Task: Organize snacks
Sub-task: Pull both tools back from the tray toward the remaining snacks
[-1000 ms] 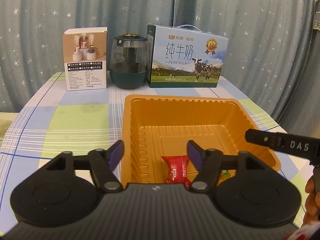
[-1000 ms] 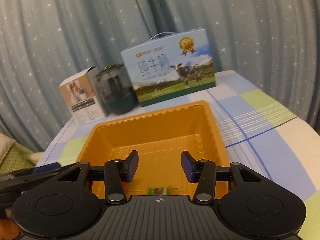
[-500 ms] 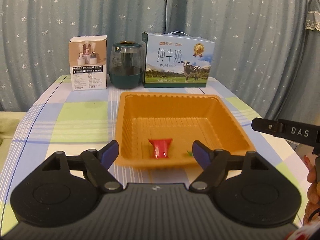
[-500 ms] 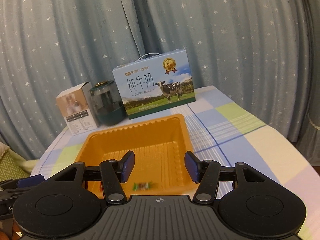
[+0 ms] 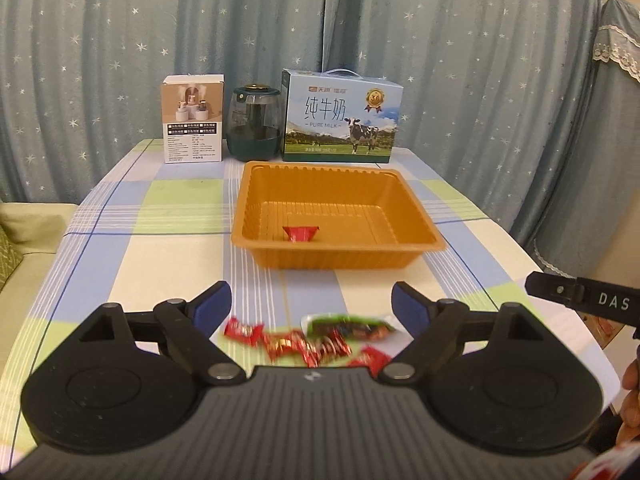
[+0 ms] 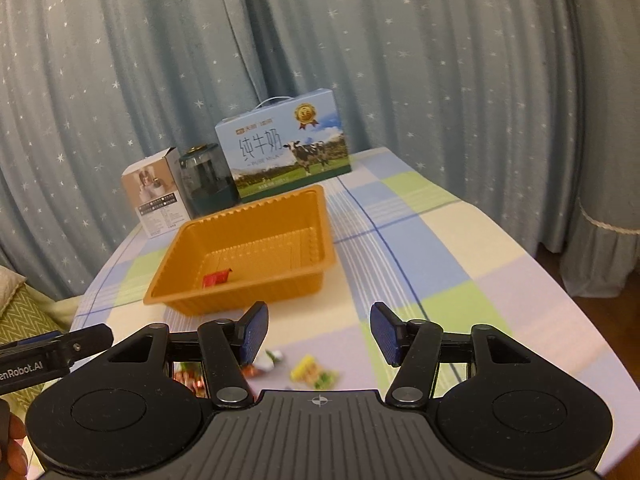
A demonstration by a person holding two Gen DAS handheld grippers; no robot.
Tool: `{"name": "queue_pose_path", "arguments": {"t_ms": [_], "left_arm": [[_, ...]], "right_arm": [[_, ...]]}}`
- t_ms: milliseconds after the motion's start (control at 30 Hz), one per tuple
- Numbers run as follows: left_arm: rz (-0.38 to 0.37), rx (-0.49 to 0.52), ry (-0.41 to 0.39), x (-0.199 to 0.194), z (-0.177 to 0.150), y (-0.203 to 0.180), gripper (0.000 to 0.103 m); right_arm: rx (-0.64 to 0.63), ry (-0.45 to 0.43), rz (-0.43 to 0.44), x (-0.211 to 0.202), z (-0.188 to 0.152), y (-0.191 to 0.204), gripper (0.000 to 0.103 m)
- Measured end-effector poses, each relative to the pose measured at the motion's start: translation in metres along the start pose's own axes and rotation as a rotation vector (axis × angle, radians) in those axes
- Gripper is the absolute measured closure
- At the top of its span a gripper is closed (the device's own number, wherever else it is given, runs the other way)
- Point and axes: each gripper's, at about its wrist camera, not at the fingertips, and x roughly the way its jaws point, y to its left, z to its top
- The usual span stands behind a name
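Observation:
An orange plastic tray (image 5: 340,244) (image 6: 248,294) stands mid-table with one red snack (image 5: 301,233) (image 6: 216,278) inside. Nearer me, loose red candies (image 5: 288,342) and a green packet (image 5: 348,326) lie on the checked cloth. My left gripper (image 5: 311,300) hovers over them with its jaws opening and nothing between the pads. My right gripper (image 6: 320,322) is open and empty above a yellow-green candy (image 6: 310,372) and a white-green one (image 6: 270,358). Each gripper's finger shows at the edge of the other's view.
Along the back of the table stand a white product box (image 5: 193,120), a dark green jar (image 5: 253,124) and a milk carton box (image 5: 342,118), with starred curtains behind. A sofa (image 5: 24,240) sits to the left. The table's rounded right edge (image 6: 560,300) is close.
Both grippers drew back from over the tray toward the near side of the table. The left jaws widened. Loose candies on the cloth came into view under both.

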Motion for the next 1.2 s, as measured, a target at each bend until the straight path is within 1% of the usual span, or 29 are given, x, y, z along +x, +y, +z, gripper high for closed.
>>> {"name": "queue_pose_path", "arguments": {"t_ms": [200,400,533,700,1200], "left_arm": [[-0.004,-0.034,0.006,-0.039,-0.021,-0.002,0.015],[-0.004,-0.031,0.036,-0.059,-0.039,-0.007,0.014],[0.001,-0.023,0.065,-0.065,-0.049,-0.009,0.014],[0.002,-0.030,0.093,-0.063,-0.054,-0.008,0.012],[-0.013,0.011,0.137,-0.050,-0.064,-0.014,0.012]], "right_arm": [[0.007,0.025,-0.010,-0.045,-0.020,-0.008,0.046],[-0.022,0.062,0.010,-0.071,-0.045,-0.003,0.045],[-0.040,0.085,0.021,-0.076,-0.054,0.001,0.045],[-0.047,0.100,0.024,-0.072,-0.056,0.004,0.045],[-0.054,0.157,0.012,-0.055,-0.064,-0.003,0.045]]}}
